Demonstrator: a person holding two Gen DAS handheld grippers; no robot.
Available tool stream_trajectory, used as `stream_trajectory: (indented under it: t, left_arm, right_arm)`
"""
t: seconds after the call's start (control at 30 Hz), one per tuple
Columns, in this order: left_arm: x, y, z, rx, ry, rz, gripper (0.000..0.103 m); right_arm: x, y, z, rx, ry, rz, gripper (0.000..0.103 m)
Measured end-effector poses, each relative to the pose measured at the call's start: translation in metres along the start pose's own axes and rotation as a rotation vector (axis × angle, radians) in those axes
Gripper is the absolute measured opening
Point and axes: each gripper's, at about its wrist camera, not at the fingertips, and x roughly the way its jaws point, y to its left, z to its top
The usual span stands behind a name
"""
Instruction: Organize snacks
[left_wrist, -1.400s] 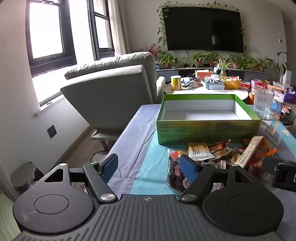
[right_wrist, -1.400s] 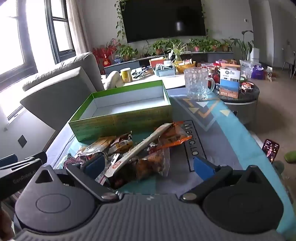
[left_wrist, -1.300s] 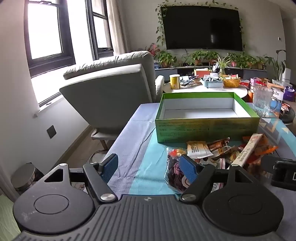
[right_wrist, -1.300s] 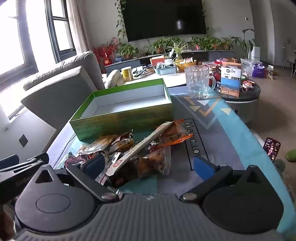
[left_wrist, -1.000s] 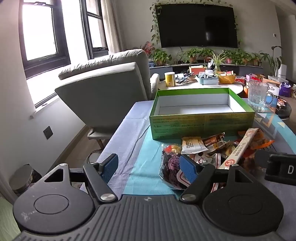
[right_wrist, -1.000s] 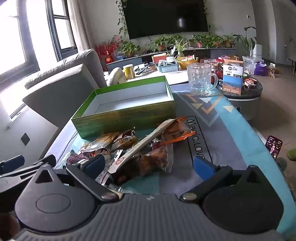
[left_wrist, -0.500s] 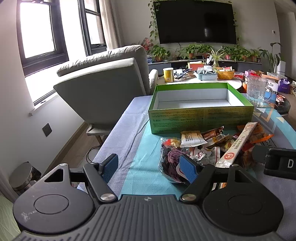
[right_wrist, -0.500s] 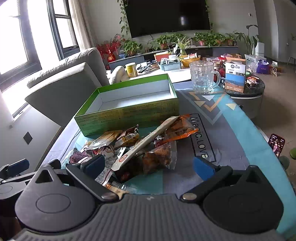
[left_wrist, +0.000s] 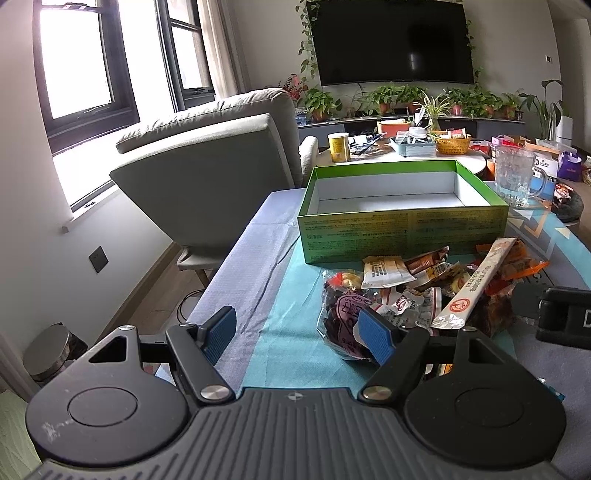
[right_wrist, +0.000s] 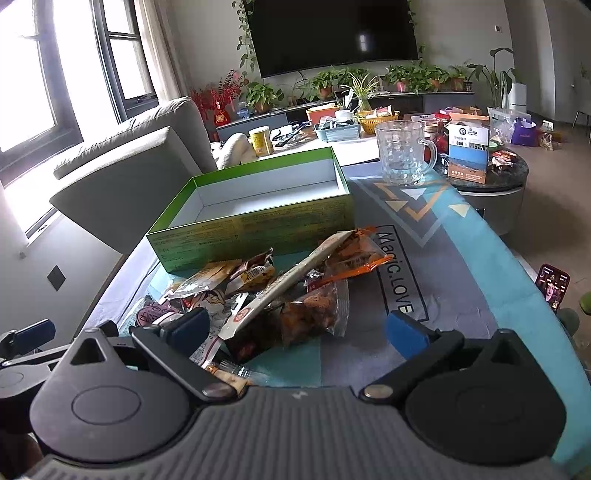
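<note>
A heap of snack packets (left_wrist: 424, 291) (right_wrist: 280, 291) lies on the table in front of an empty green box (left_wrist: 402, 225) (right_wrist: 251, 221) with a white inside. A long pale stick packet (left_wrist: 476, 284) (right_wrist: 284, 288) lies slanted across the heap. My left gripper (left_wrist: 299, 334) stands open just left of the heap, its right fingertip in front of a dark red packet (left_wrist: 343, 314). My right gripper (right_wrist: 299, 330) is open over the heap's near edge, nothing pinched between its pads. Part of the right gripper's body (left_wrist: 565, 319) shows at the right edge of the left wrist view.
A glass mug (right_wrist: 404, 153) stands behind the box on the patterned cloth (right_wrist: 436, 280). A grey armchair (left_wrist: 210, 173) sits left of the table. A phone (right_wrist: 552, 286) lies off the table's right edge. A cluttered round table (left_wrist: 406, 147) and side table (right_wrist: 491, 177) stand farther back.
Both views have drawn back slightly, so the box and the heap sit a little farther up and away. Both grippers stay open and nothing was picked up.
</note>
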Motion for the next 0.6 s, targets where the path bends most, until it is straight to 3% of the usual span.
stream_trajectory:
  t: [0.6]
  left_arm:
    - [-0.021,0.012,-0.006,-0.042,-0.055,0.022,0.071]
  right_arm:
    - [-0.027,0.004,-0.003,-0.017,-0.081,0.009,0.068]
